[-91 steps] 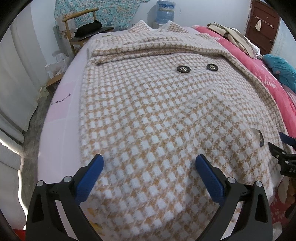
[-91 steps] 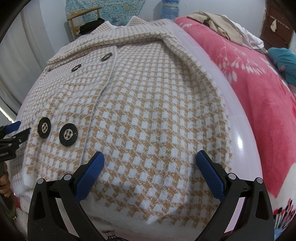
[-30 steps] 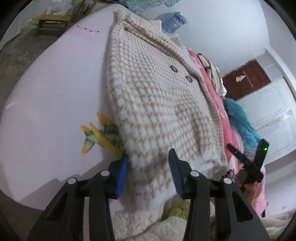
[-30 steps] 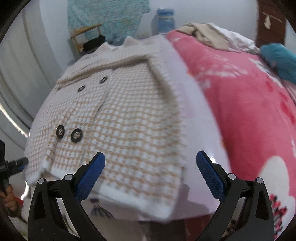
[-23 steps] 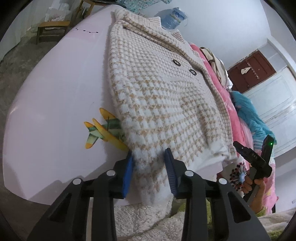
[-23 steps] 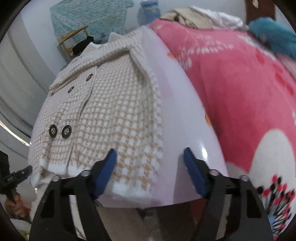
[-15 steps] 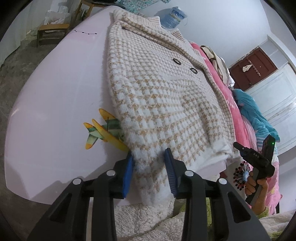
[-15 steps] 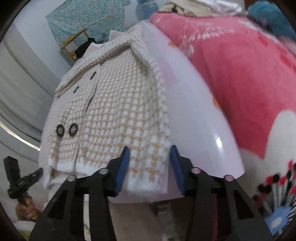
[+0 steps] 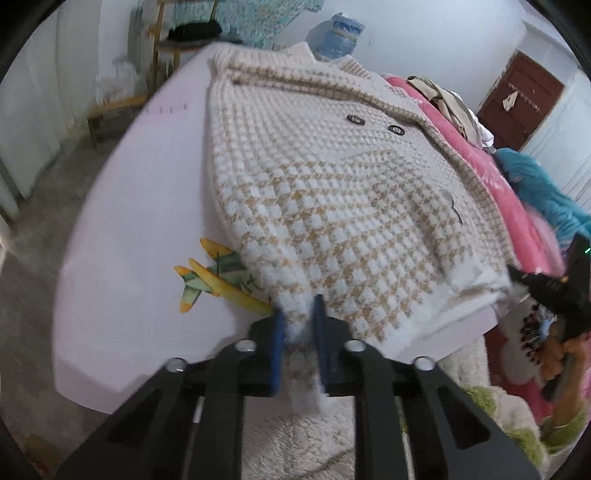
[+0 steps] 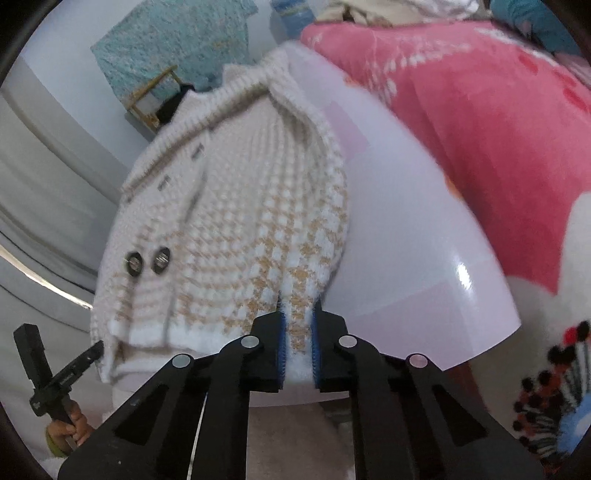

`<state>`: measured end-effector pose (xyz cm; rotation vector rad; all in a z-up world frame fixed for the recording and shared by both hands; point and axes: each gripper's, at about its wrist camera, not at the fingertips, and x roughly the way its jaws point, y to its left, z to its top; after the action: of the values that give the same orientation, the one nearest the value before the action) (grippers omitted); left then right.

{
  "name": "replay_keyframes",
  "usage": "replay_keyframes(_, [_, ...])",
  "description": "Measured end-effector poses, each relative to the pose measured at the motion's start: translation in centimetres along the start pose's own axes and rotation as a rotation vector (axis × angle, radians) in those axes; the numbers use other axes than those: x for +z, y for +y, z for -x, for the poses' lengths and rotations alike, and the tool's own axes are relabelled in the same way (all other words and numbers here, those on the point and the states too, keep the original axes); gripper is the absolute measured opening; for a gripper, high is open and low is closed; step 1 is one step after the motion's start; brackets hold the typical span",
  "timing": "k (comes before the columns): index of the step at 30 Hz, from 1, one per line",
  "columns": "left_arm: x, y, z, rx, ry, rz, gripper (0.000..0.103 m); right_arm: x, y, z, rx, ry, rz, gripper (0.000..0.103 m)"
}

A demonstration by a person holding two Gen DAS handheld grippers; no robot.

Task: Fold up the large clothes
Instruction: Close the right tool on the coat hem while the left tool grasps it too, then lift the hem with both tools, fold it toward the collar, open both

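Observation:
A beige-and-white houndstooth knit coat (image 9: 332,192) with dark buttons lies front-up on a pale pink table (image 9: 140,192); it also shows in the right wrist view (image 10: 236,229). My left gripper (image 9: 298,325) is shut on the coat's near left hem corner at the table's front edge. My right gripper (image 10: 297,325) is shut on the near right hem corner. The right gripper also shows in the left wrist view (image 9: 550,288), and the left gripper in the right wrist view (image 10: 55,373).
A toy airplane print (image 9: 210,280) marks the table by the coat's left edge. A pink blanket (image 10: 480,122) covers the bed to the right, with clothes piled on it. A wooden chair (image 9: 173,48) and water bottle (image 9: 338,35) stand beyond the table. A fluffy rug (image 9: 295,443) lies below.
Both grippers have closed on the coat's hem corners: the left from a loose grip to tight, the right from open around the hem to shut. The hem has lifted slightly.

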<state>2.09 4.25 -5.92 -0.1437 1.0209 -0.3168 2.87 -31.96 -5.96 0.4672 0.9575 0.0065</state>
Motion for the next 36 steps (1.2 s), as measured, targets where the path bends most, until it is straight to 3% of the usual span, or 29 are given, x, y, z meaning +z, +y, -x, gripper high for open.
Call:
replay_keyframes(6, [0.8,-1.0,5.9,0.043,-0.190,-0.080,0.007,1.3,2.0,6.7,0.092,-0.185,0.046,0.006])
replay_keyframes(11, [0.9,-0.5,9.6,0.031,-0.254,-0.093,0.006,0.7,3.7,9.3,0.131,-0.238,0.093,0.006])
replay_keyframes(18, [-1.8,1.3,13.8,0.010,-0.233,-0.056,0.006,-3.5,2.9,13.1,0.160,-0.190,0.062,0.006])
replay_keyframes(23, [-3.2,2.7,12.7,0.004,-0.159,0.015,0.007,-4.9,2.4,10.6,0.120,-0.098,0.009,0.006])
replay_keyframes(26, [-2.2,3.4,11.0,-0.019,-0.126,0.054,0.007,-3.6,2.1,8.9,0.133,-0.074,-0.033,0.006])
replay_keyframes(30, [0.2,4.3,10.1,-0.058,-0.136,0.082,0.007,-0.7,3.1,8.1,0.140,-0.123,-0.001,0.006])
replay_keyframes(36, [5.1,5.8,7.4,-0.099,-0.141,0.119,0.007,4.3,4.1,4.4,0.151,-0.123,-0.013,0.007])
